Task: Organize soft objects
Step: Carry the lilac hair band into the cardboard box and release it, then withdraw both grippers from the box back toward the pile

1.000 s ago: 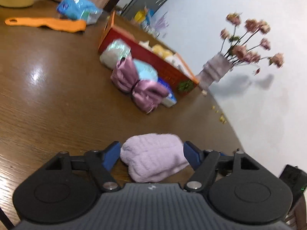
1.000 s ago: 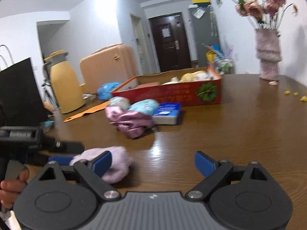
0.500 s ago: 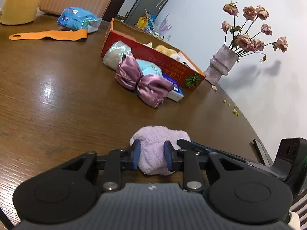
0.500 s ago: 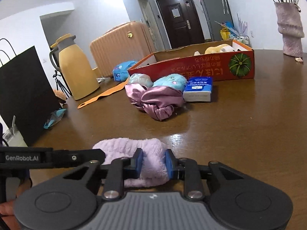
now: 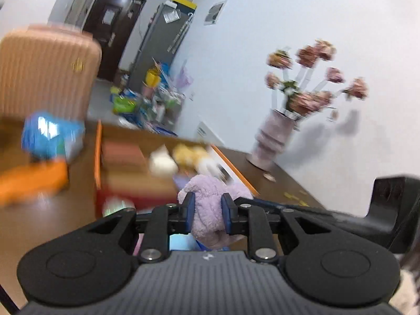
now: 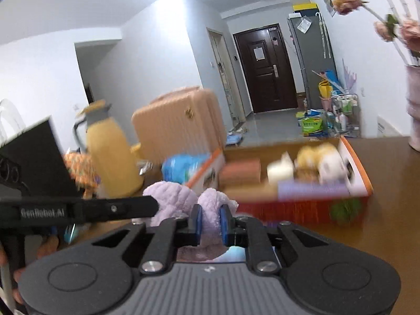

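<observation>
Grippers held one thing between them: a lilac fleecy cloth point(image 5: 210, 204), bunched and soft, lifted clear of the brown table point(image 6: 393, 183). The left gripper point(image 5: 208, 211) had its blue pads pressed into one end of the cloth, the jaws having just closed further onto it, so that only a narrow gap stuffed with fabric remained. The right gripper point(image 6: 210, 220) was clamped almost fully shut on the other end, its jaws likewise freshly closed, with the fleece squeezed thin between the pads and puffing out above them. In the right wrist view the left tool's black finger crossed in front of the cloth from the left.

Beyond the cloth stood an open red and orange cardboard box point(image 6: 362, 181) on the table, holding a yellow plush point(image 6: 312, 155), a white lump and other blurred items that could not be told apart. A blue packet point(image 5: 50, 136) and an orange strip point(image 5: 31, 181) lay left of the box. A yellow jug point(image 6: 110, 157) stood at the table's far left, a peach suitcase point(image 6: 178, 126) behind it. A pale vase of dried pink flowers point(image 5: 273, 136) stood near the wall.
</observation>
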Demonstrator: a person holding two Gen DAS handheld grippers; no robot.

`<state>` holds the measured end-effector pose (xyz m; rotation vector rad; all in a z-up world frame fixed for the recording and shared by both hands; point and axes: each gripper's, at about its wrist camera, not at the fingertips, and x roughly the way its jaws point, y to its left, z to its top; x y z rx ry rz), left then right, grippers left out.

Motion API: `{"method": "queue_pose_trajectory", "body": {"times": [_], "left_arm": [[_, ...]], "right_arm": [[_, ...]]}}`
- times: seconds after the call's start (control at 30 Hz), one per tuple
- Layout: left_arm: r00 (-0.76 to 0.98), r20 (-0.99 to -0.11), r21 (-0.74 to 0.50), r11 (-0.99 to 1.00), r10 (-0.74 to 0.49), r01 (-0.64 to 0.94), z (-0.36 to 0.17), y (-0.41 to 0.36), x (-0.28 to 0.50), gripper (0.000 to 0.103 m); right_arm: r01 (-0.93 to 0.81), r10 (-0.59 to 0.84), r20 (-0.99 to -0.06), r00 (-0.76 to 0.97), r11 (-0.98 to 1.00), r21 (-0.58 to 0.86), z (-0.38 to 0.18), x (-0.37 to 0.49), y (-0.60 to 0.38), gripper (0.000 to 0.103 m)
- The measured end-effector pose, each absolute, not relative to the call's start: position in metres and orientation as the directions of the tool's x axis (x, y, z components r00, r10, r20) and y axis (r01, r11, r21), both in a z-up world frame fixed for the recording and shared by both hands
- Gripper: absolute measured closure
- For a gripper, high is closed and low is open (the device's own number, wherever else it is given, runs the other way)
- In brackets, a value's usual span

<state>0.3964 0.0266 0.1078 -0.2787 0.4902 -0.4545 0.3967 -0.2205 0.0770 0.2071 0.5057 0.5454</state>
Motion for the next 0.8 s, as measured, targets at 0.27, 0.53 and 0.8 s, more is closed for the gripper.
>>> {"method": "queue_pose_trajectory", "body": {"times": [0.27,0.53,0.8], "left_arm": [[0.753,-0.615,-0.071,0.967,-0.235,0.244,0.072,0.008,0.570,0.081],[0.742,-0.647,-0.045,0.979,-0.179,0.197,0.044,0.016,0.593,0.072],[0.808,-0.554,-0.033,0.975,-0.200,0.218,0.089,0.024,0.519,0.053]], "right_arm": [[-0.368,0.490,-0.622,0.611,0.871,0.325,0.036,0.607,-0.163,0.088],[-0.301,0.419,-0.701,0.576,0.907,0.295,0.004,0.640,-0.148,0.066],[-0.323,0.367,-0.610,0.702,0.928,0.187,0.050,0.569,-0.190,0.042]]}}
